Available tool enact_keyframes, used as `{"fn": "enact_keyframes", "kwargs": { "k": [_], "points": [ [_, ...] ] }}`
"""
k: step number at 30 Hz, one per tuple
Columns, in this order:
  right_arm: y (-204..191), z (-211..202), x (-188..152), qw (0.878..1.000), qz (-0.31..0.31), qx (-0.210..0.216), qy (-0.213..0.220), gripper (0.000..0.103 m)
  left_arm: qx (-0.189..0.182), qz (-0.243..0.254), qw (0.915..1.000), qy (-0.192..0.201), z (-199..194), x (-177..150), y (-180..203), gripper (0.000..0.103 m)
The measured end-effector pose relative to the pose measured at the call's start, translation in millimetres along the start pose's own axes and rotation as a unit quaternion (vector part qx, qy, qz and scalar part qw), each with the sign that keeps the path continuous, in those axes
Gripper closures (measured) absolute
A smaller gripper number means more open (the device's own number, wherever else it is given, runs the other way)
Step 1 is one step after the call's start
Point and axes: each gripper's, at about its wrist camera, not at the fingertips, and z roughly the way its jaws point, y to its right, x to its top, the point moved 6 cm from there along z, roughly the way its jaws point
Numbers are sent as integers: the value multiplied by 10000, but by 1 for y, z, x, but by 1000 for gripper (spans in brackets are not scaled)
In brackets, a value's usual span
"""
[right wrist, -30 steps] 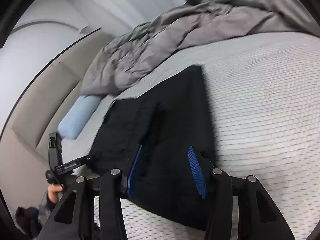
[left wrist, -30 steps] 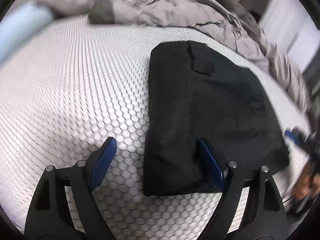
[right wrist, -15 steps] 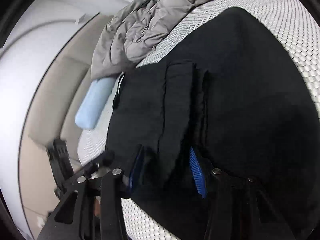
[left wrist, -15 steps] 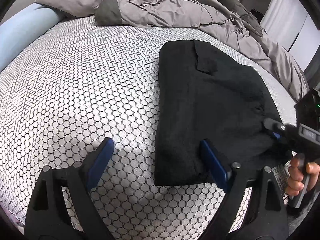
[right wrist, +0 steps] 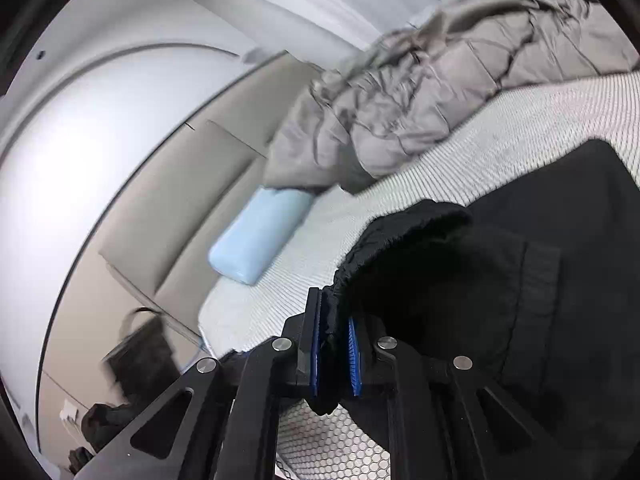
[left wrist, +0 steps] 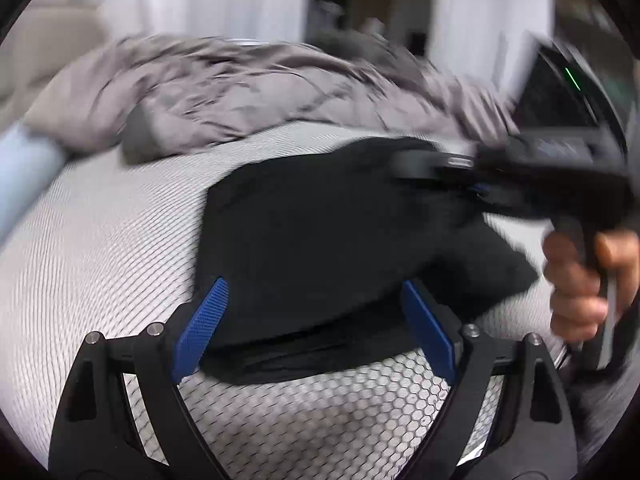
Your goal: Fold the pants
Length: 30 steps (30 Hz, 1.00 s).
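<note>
The black pants (left wrist: 320,248) lie folded on the white honeycomb mattress (left wrist: 100,248). My left gripper (left wrist: 316,320) is open, its blue pads straddling the near edge of the pants. My right gripper (right wrist: 334,350) is shut on the elastic waistband edge of the pants (right wrist: 440,280) and lifts it off the mattress (right wrist: 500,120). In the left wrist view the right gripper (left wrist: 480,188) reaches in from the right, blurred, holding the raised right side of the pants.
A crumpled grey duvet (left wrist: 240,92) lies along the far side of the bed; it also shows in the right wrist view (right wrist: 460,80). A light blue bolster (right wrist: 260,236) rests against the beige headboard (right wrist: 160,200). A dark bag (right wrist: 140,356) stands on the floor.
My right gripper has closed on the waistband edge and raised it. My left gripper has shifted right, so its pads now straddle the pants' near edge. Both views are motion-blurred.
</note>
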Motion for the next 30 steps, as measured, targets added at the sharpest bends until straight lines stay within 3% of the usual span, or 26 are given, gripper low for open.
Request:
{"fn": "enact_keyframes", "kwargs": {
  "k": [3,5,10,12,15,16,21,26,28,30],
  "points": [
    [34,7,-10,9937,109,-1084,-252,90,150,235,9988,-407,25,-2,16,16],
    [59,-3,-15,9883,309,-1462,-294,90,107,105,9978,-646,41,-2,18,16],
    [82,-30,-21,9906,614,-1188,-295,89,78,22,9979,-642,44,-6,16,16],
    [86,-29,-26,9868,448,-1480,-478,88,43,-60,9980,-622,37,-12,10,16],
    [99,-23,-38,9752,295,-2050,-781,66,-107,-372,9978,-532,24,-14,-8,16],
    [101,-23,-39,9749,323,-2056,-792,64,-168,-537,9972,-491,21,-12,-15,16],
    [97,-29,-38,9840,713,-1423,-797,43,-167,-1376,9900,-265,-1,-12,-50,16],
    [95,-8,-45,9833,322,-1540,-914,46,20,-1567,9869,-393,6,-14,-67,16],
    [89,-5,-43,9816,32,-1716,-839,64,95,-1511,9876,-419,7,-15,-67,16],
    [76,-11,-41,9818,-256,-1749,-700,75,147,-1424,9888,-418,7,-15,-66,16]
  ]
}}
